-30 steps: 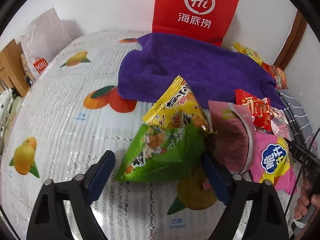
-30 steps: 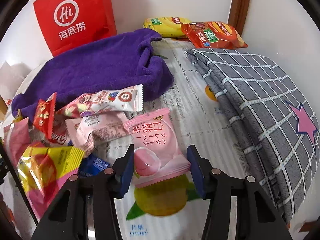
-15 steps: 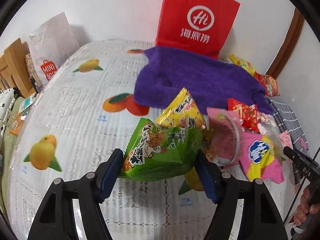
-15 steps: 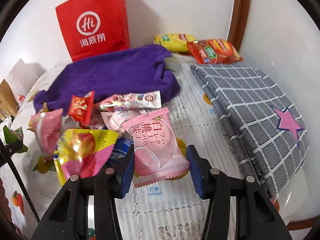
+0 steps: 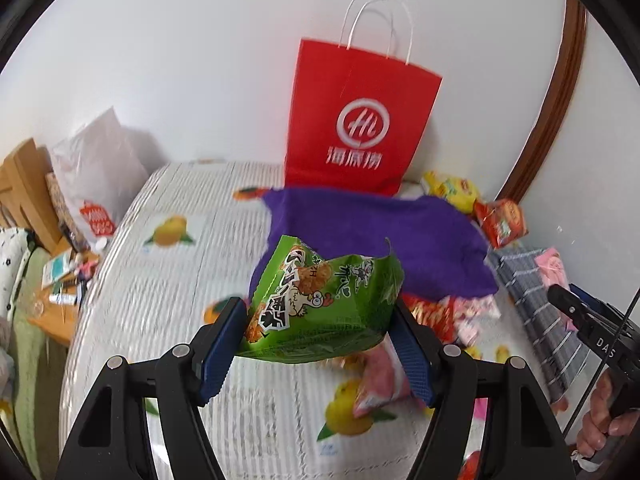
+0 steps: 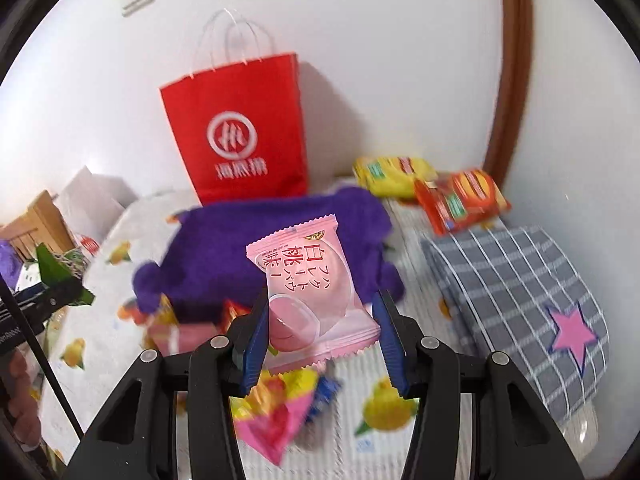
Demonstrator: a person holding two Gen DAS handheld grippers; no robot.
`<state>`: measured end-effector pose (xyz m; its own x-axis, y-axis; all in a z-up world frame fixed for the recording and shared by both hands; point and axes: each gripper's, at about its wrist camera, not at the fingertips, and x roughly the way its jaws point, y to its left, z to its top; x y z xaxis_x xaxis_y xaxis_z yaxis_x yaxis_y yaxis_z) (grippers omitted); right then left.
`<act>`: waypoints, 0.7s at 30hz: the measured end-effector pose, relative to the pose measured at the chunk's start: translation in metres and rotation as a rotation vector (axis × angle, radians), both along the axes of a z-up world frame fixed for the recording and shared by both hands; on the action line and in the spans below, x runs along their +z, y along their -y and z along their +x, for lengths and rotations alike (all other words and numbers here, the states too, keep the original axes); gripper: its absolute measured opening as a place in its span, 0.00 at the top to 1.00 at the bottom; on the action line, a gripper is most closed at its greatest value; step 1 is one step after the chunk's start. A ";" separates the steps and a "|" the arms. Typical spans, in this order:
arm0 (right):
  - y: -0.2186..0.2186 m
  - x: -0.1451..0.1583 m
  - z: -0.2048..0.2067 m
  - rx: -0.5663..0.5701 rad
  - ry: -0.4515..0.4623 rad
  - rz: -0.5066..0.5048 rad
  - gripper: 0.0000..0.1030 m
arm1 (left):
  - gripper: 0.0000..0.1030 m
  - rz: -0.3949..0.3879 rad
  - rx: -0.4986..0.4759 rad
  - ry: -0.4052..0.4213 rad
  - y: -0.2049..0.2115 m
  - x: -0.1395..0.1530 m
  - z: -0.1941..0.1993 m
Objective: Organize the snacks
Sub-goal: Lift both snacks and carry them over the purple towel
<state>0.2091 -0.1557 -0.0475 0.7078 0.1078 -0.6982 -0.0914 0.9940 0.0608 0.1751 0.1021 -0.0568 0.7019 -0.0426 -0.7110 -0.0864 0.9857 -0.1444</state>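
The left gripper was clamped on a green snack bag, held clear above the fruit-print tablecloth. The right gripper pinched a pink peach-flavour packet between its blue pads, likewise lifted. Beyond both lay a purple towel, with a red paper bag standing behind it against the wall. Loose snacks sat below the right gripper.

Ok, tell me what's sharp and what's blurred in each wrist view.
Left wrist view: the green snack bag in the left claw is sharp; the red paper bag and tablecloth are motion-smeared, edges fisheye-bent. Right wrist view: the pink peach packet in the right claw is crisp; the loose snacks below blur.
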 end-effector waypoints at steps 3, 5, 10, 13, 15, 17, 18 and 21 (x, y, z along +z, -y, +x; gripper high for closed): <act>-0.011 0.014 0.014 0.022 0.018 0.011 0.52 | 0.32 0.019 -0.006 0.023 0.005 0.016 0.012; -0.016 0.023 0.025 0.041 0.022 0.034 0.52 | 0.32 0.020 -0.014 0.031 0.007 0.025 0.022; -0.028 0.041 0.053 0.069 0.046 0.039 0.52 | 0.32 0.011 -0.022 0.052 0.010 0.045 0.050; -0.031 0.045 0.070 0.074 0.053 0.035 0.52 | 0.32 0.007 -0.021 0.062 0.012 0.050 0.065; -0.033 0.046 0.083 0.076 0.048 0.041 0.52 | 0.32 0.009 -0.019 0.066 0.012 0.053 0.075; -0.032 0.042 0.092 0.076 0.042 0.042 0.52 | 0.32 0.013 -0.015 0.065 0.013 0.053 0.088; -0.033 0.041 0.098 0.077 0.037 0.042 0.52 | 0.32 0.014 -0.013 0.065 0.013 0.052 0.093; -0.032 0.031 0.113 0.078 0.014 0.050 0.52 | 0.32 0.016 -0.013 0.063 0.014 0.048 0.111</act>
